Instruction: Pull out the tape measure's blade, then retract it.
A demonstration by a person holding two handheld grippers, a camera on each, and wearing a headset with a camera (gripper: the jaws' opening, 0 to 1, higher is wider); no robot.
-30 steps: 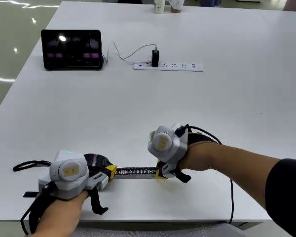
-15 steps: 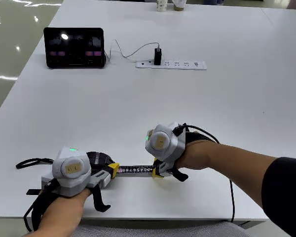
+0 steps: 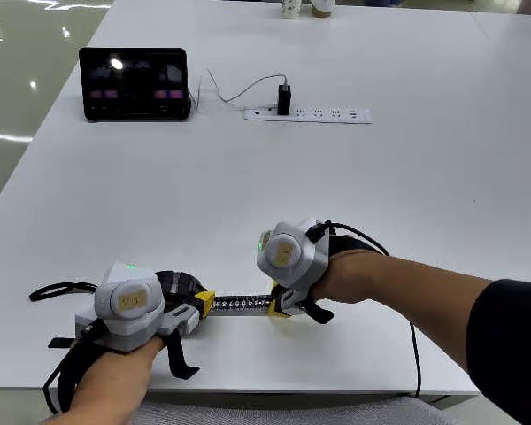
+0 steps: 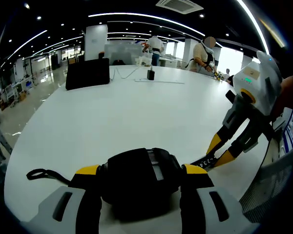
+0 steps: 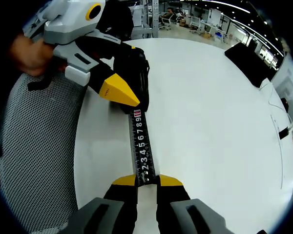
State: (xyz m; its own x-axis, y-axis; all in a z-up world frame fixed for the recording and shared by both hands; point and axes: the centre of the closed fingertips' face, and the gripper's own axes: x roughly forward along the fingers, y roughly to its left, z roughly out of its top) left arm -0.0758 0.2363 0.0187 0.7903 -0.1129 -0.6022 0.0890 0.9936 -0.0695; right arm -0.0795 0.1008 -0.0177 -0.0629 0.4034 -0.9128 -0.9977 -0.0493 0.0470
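Tape measure (image 3: pixel 180 287) near the white table's (image 3: pixel 380 195) front edge, head view: left gripper (image 3: pixel 201 305) grips it, right gripper (image 3: pixel 277 307) pinches the short blade (image 3: pixel 239 304). Left gripper view: jaws hug its black case (image 4: pixel 139 178). Right gripper view: jaws clamp the numbered blade's tip.

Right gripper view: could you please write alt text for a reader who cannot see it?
The right gripper pinches the end of the numbered blade, which runs straight across the white table to the black tape measure, clamped by the left gripper.
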